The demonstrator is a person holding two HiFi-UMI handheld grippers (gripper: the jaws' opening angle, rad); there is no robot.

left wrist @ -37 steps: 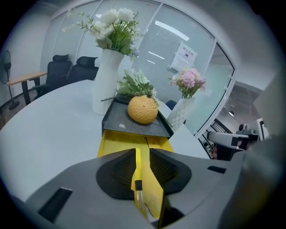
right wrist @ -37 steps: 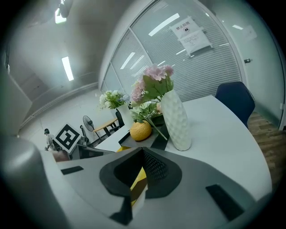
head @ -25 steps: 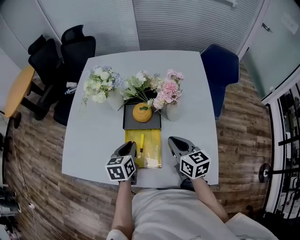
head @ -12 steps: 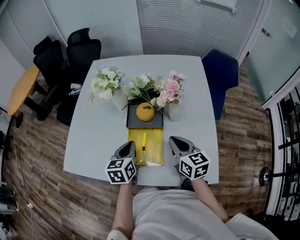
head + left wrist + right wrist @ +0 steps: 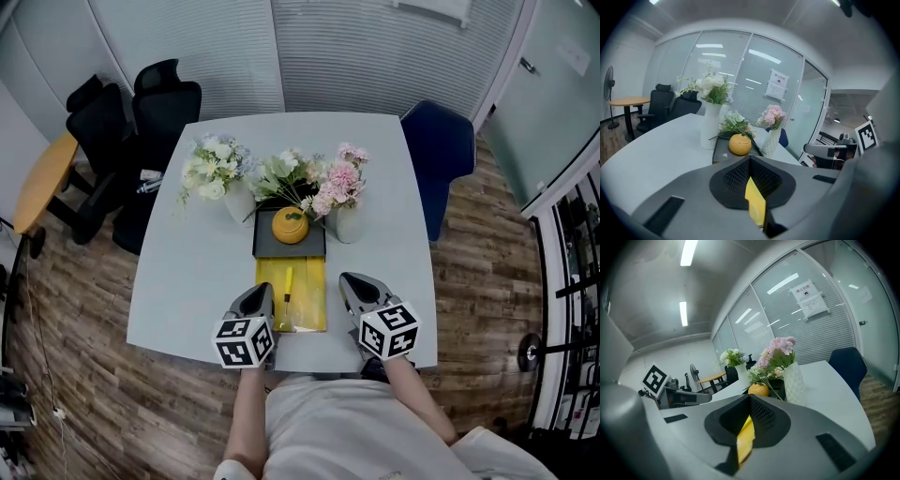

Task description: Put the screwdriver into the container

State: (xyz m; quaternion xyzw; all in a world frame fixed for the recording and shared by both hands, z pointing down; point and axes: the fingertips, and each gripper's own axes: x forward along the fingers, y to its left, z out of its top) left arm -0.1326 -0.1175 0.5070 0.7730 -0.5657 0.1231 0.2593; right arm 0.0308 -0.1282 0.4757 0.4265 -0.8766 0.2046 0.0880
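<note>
the screwdriver [image 5: 287, 283] is seen lying lengthwise inside the yellow container [image 5: 314, 281] on the surface [image 5: 187, 281], so the placing is judged done. the left hand-held gripper [image 5: 260, 292] is held closed and empty just beside the container's left edge, and the right hand-held gripper [image 5: 352, 280], likewise closed, beside its right edge. the 2 are probably held clear so nothing is disturbed. the yellow sliver glimpsed between each pair of pads is likely the container beyond them.
</note>
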